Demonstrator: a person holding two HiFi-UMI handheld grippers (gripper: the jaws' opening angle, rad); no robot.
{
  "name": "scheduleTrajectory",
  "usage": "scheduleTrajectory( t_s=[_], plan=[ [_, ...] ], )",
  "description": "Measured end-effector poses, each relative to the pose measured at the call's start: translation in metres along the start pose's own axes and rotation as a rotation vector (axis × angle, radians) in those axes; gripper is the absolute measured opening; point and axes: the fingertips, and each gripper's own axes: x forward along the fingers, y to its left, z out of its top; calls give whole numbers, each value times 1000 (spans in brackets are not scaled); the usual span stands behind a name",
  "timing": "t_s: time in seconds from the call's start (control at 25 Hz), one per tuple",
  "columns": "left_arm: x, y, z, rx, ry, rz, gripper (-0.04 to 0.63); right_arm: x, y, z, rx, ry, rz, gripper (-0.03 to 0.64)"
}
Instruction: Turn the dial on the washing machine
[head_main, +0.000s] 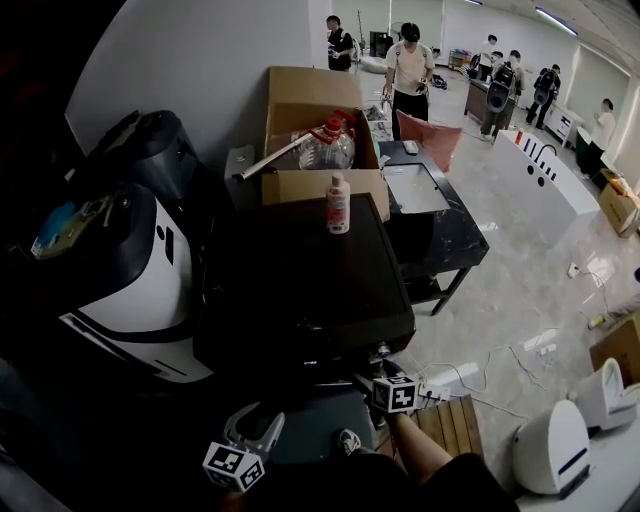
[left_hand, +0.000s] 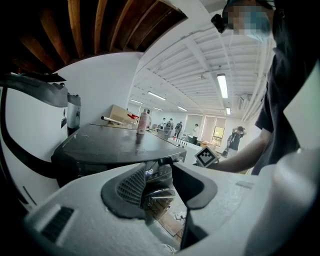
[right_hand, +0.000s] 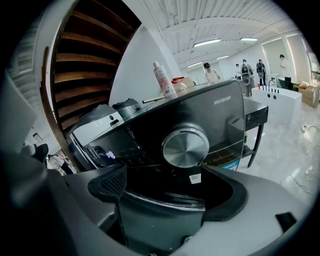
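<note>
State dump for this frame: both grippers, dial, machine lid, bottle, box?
left gripper: open, empty
right gripper: open, jaws short of the dial
dial: not gripped
washing machine lid: shut
bottle: upright on the lid
cardboard box: flaps open

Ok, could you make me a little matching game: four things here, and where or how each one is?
1 dial
2 bottle
3 jug
4 right gripper

a in the cardboard box
b silver, on the washing machine front
c jaws apart, empty
d upright on the washing machine top

Pairs: 1-b, 2-d, 3-a, 4-c
</note>
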Motion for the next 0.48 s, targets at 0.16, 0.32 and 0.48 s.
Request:
scheduleTrajectory(
  t_s=[0.16, 0.32, 0.48],
  plan=[
    [2, -4, -3, -4, 3, -15, 161, -18, -11, 19, -129, -29, -113, 446],
    [6, -9, -4, -9, -1, -33, 161, -31, 6, 40, -360, -43, -136, 446],
    [6, -14, -5, -8, -1, -41, 161, -31, 29, 45, -493, -33, -98, 446]
  ],
)
